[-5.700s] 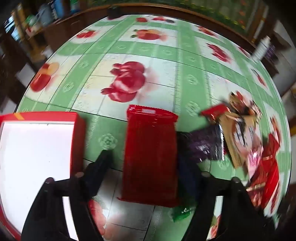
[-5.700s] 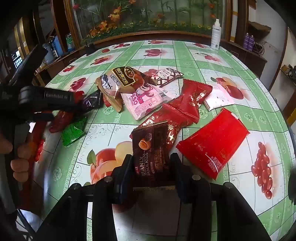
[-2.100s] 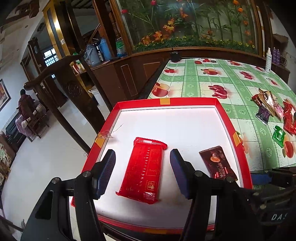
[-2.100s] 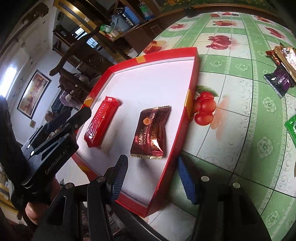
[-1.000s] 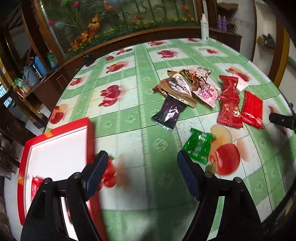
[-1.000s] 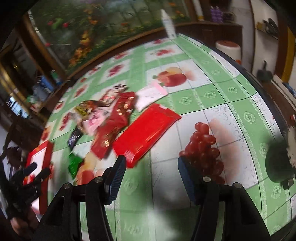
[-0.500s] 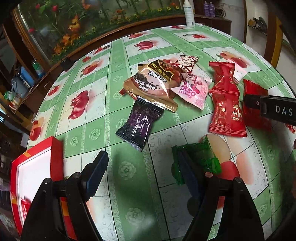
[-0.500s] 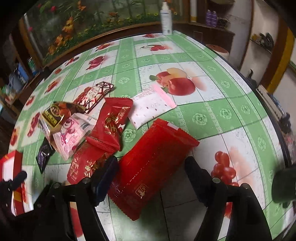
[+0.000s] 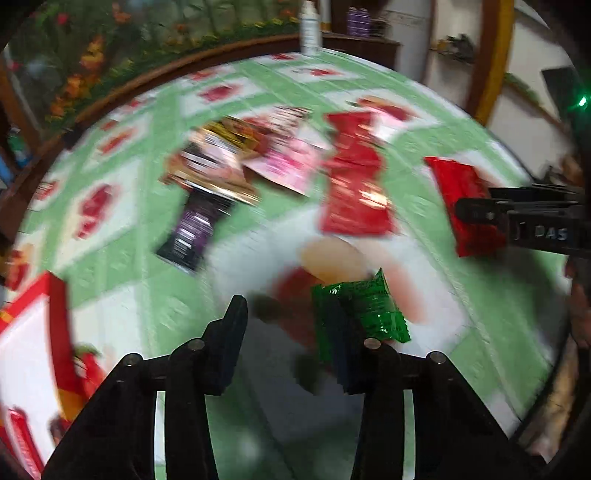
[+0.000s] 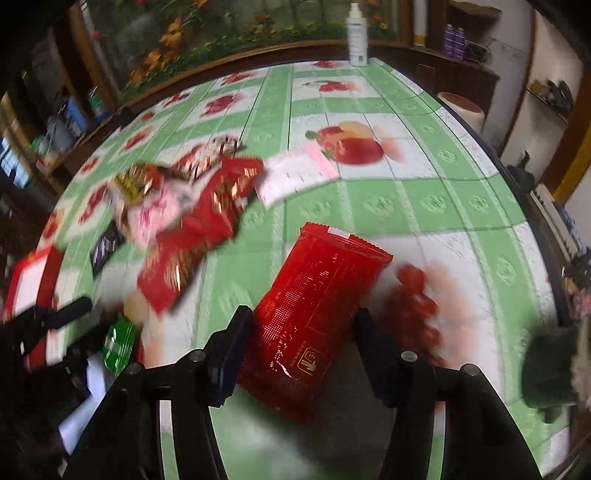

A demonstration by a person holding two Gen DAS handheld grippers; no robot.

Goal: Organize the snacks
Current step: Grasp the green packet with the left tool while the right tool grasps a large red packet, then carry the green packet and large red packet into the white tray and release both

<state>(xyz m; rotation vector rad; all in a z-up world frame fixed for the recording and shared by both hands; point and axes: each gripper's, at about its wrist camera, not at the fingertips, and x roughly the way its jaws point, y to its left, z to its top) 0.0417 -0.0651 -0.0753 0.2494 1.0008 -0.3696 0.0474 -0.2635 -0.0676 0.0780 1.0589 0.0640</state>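
Observation:
My left gripper (image 9: pixel 284 325) is open low over the table. A small green snack packet (image 9: pixel 364 312) lies against its right finger, mostly outside the gap. My right gripper (image 10: pixel 303 339) is open and straddles the near end of a large red flat packet (image 10: pixel 317 306); that packet also shows in the left wrist view (image 9: pixel 465 199). A pile of snacks lies beyond: red packets (image 9: pixel 351 184), a pink packet (image 9: pixel 284 162), a brown and gold bag (image 9: pixel 210 162) and a dark purple packet (image 9: pixel 194 230). The red tray (image 9: pixel 57 314) is at the left.
The round table has a green and white fruit-print cloth (image 10: pixel 424 206). A white bottle (image 10: pixel 357 35) stands at the far edge. A white and pink packet (image 10: pixel 295 177) lies beside the pile. The right gripper's body (image 9: pixel 532 227) reaches in from the right.
Both grippers have dropped lower and closer to the snacks. The left one has closed in on the green packet, the right one on the large red packet. Both views are motion-blurred.

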